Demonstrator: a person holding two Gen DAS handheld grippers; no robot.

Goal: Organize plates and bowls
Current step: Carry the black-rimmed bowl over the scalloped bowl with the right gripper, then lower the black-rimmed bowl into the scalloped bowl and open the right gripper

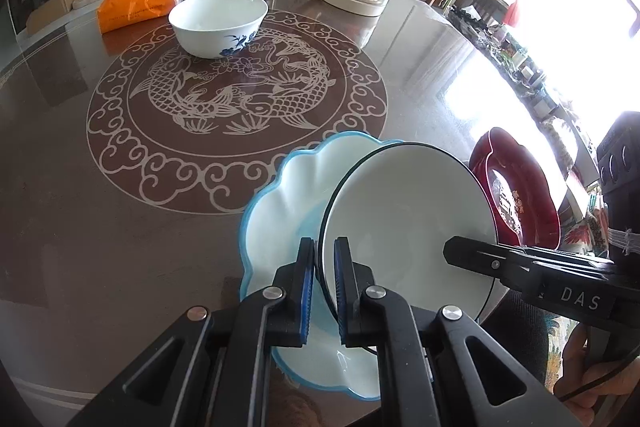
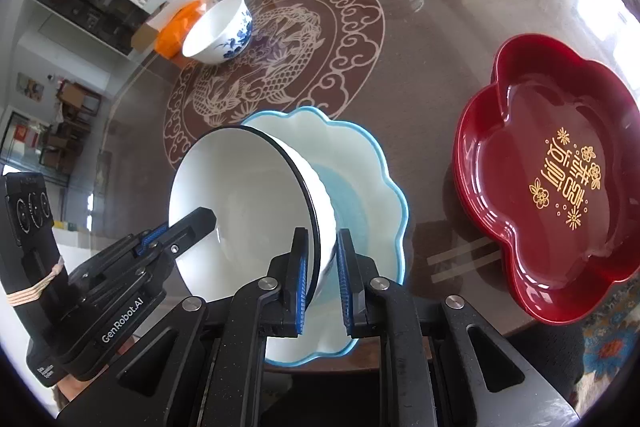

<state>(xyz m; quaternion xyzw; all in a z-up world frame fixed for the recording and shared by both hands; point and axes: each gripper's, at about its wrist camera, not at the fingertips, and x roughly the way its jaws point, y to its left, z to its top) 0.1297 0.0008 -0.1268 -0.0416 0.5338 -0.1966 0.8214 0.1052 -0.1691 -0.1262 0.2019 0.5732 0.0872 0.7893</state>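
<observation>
Left wrist view: left gripper [image 1: 324,291] clamped on white bowl's [image 1: 404,223] black rim, right gripper [image 2: 323,281] pinching the opposite rim (bowl tilted), over blue-edged scalloped plate [image 2: 360,163]; red plate [image 2: 560,171] beside.

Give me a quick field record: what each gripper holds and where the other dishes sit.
left gripper: shut on rim of black-rimmed white bowl
right gripper: shut on opposite rim of the same bowl
bowl pose: tilted, over blue-edged scalloped plate
red flower-shaped plates: stacked on the table
blue-and-white bowl: upright on the table, apart
</observation>
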